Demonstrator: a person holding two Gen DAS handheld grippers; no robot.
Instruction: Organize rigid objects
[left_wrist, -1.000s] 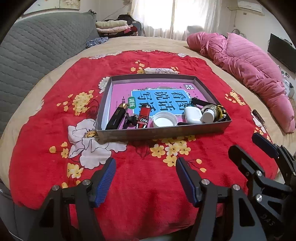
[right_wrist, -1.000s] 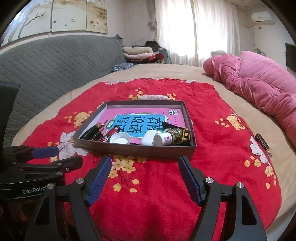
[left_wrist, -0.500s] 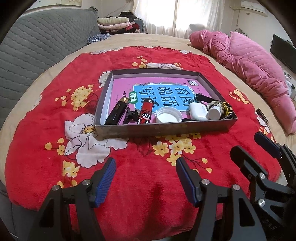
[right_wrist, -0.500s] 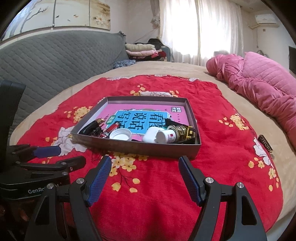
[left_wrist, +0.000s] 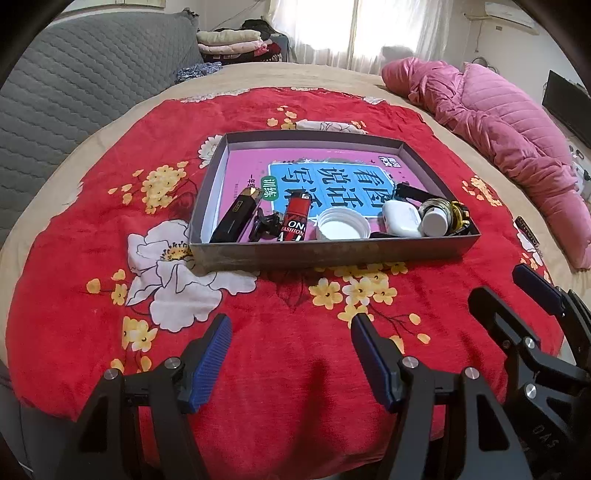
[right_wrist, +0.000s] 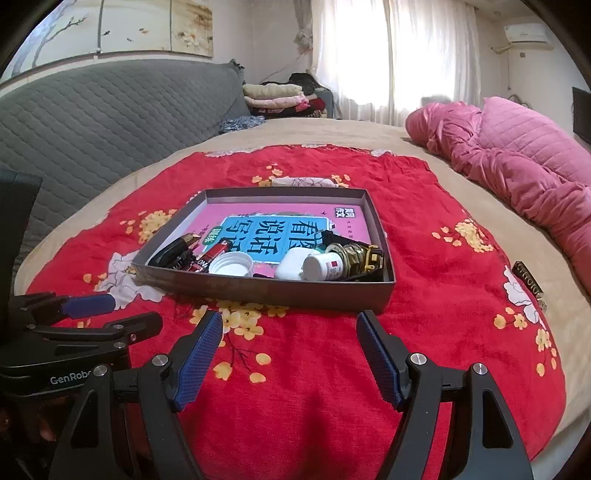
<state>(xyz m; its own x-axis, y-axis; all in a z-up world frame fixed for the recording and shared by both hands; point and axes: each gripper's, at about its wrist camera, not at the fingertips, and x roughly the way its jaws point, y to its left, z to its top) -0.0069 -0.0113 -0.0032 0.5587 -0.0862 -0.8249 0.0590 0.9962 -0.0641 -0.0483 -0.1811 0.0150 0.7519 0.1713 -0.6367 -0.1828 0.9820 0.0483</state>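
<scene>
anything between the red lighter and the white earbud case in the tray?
Yes: a white cap, open side up, lies between the lighter and the earbud case along the tray's near wall. Clearest in the left wrist view.

One tray (left_wrist: 332, 254) was counted, holding one book (left_wrist: 325, 177), two lighters: one black (left_wrist: 236, 218), one red (left_wrist: 295, 218); one white cap (left_wrist: 343, 229), one earbud case (left_wrist: 400, 221), one small bottle (left_wrist: 437, 221). Two grippers were seen: left (left_wrist: 291, 354), right (right_wrist: 290, 350).
</scene>
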